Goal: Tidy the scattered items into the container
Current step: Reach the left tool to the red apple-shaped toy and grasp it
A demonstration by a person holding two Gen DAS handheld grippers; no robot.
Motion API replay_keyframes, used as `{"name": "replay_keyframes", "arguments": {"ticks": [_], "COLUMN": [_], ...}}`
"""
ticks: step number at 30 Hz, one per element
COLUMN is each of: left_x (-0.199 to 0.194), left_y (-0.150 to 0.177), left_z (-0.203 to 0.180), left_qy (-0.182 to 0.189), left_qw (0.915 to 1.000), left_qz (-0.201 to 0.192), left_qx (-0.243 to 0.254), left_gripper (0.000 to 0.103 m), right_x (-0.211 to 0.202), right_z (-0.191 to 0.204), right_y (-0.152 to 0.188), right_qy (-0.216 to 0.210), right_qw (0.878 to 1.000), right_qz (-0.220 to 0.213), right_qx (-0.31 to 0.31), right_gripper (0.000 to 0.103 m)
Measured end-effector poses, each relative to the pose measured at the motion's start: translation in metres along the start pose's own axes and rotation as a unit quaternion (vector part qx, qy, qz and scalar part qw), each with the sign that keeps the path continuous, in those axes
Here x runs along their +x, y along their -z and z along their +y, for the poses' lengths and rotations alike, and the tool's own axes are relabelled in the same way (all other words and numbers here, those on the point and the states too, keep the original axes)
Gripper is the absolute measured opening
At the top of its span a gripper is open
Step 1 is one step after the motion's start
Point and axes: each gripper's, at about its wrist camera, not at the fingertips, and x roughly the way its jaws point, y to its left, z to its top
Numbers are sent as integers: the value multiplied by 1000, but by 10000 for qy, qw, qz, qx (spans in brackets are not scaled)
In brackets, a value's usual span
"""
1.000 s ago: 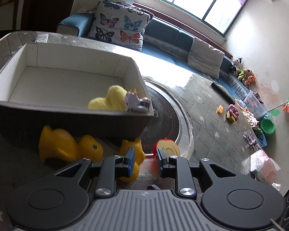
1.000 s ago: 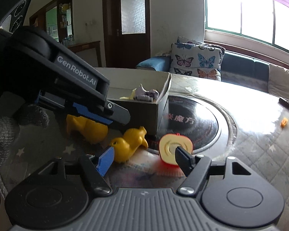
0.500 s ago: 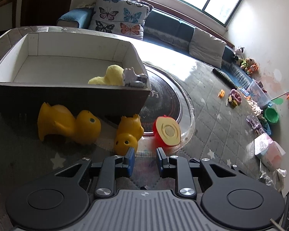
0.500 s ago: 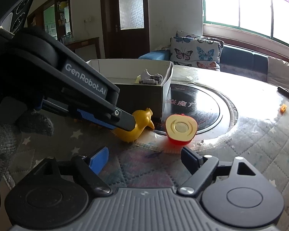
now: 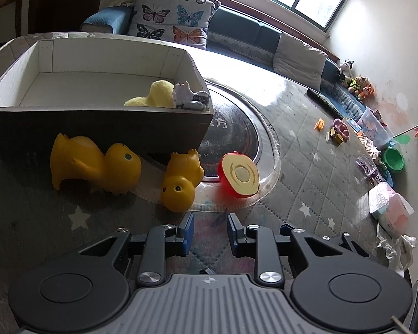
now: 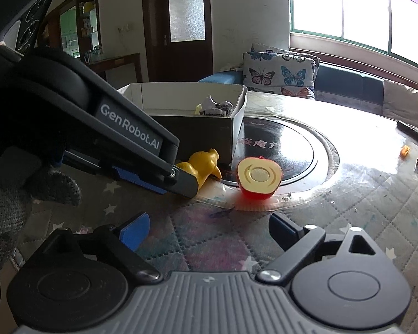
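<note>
Your left tool (image 5: pixel 208 231) and right tool (image 6: pixel 209 229) just opened, both empty; small duck (image 5: pixel 181 183) and apple half (image 5: pixel 241 174) beside box (image 5: pixel 97 130) await pickup.

A cushion printed with coloured butterflies (image 5: pixel 172 23) leans on the dark blue sofa (image 5: pixel 238 32) beneath the bright window (image 6: pixel 356 11), with a plain grey cushion (image 5: pixel 299 57) further along. A black remote control (image 5: pixel 323 103) lies on the quilted grey table cover (image 5: pixel 306 167). A dark wooden door with frosted glass (image 6: pixel 185 14) stands in the white wall.
</note>
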Motion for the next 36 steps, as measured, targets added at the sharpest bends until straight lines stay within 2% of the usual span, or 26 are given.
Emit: {"name": "replay_keyframes", "arguments": {"ticks": [14, 26, 36], "left_x": [9, 22, 39], "left_y": [-4, -22, -46], "left_z": [-5, -17, -26], "left_qy": [63, 232, 296], "left_qw": [9999, 9997, 9995], "left_qz": [88, 108, 122], "left_qx": [9, 57, 13], "left_gripper": [29, 30, 32], "right_x": [5, 12, 22], "right_z": [-11, -28, -42], "right_y": [5, 3, -7], "right_qy": [126, 305, 376], "right_qw": [9998, 9990, 9986], "right_qz": [85, 97, 57], "right_qx": [138, 307, 362], "right_gripper": [95, 94, 89]}}
